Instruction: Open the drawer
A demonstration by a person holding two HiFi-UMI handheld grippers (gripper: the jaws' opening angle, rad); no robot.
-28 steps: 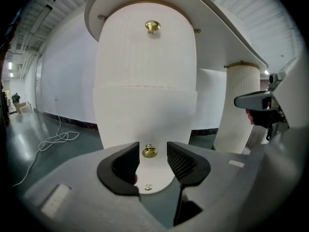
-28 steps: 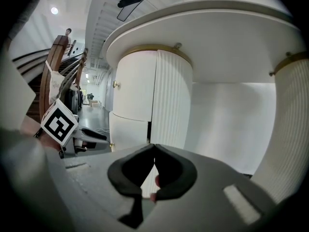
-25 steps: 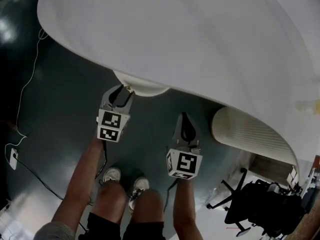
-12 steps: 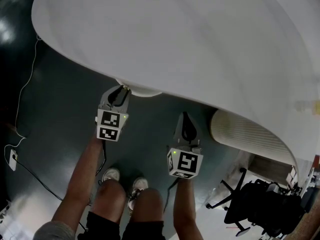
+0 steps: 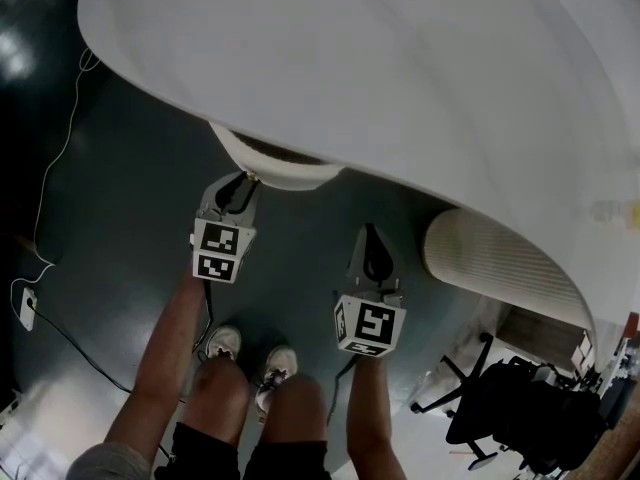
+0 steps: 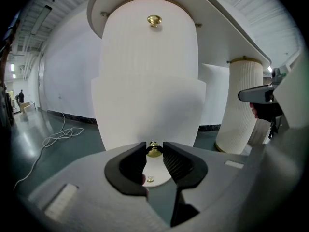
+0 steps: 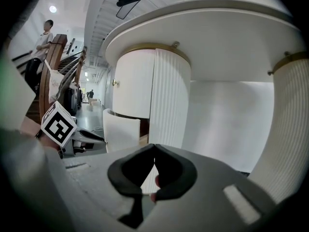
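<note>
A white curved drawer [image 5: 275,166] sticks out from the round pedestal under the white table top [image 5: 400,68], with a dark gap showing behind its front. My left gripper [image 5: 248,176] is shut on the drawer's small brass knob [image 6: 154,152], its pads pressing on both sides. In the left gripper view the drawer front [image 6: 149,110] fills the middle, and a second brass knob [image 6: 154,20] sits on the panel above. My right gripper [image 5: 368,230] hangs lower right of the drawer, shut, with nothing between its jaws. In the right gripper view the pulled-out drawer [image 7: 120,129] shows at left.
A fluted white column [image 5: 490,258] stands to the right under the table. A black office chair [image 5: 520,408] is at bottom right. A thin cable [image 5: 50,188] runs over the dark floor at left. The person's shoes [image 5: 245,353] are below the grippers.
The left gripper's jaws have closed on the knob. The drawer has slid out from under the table top, and a dark gap now shows behind its front. The right gripper has kept still.
</note>
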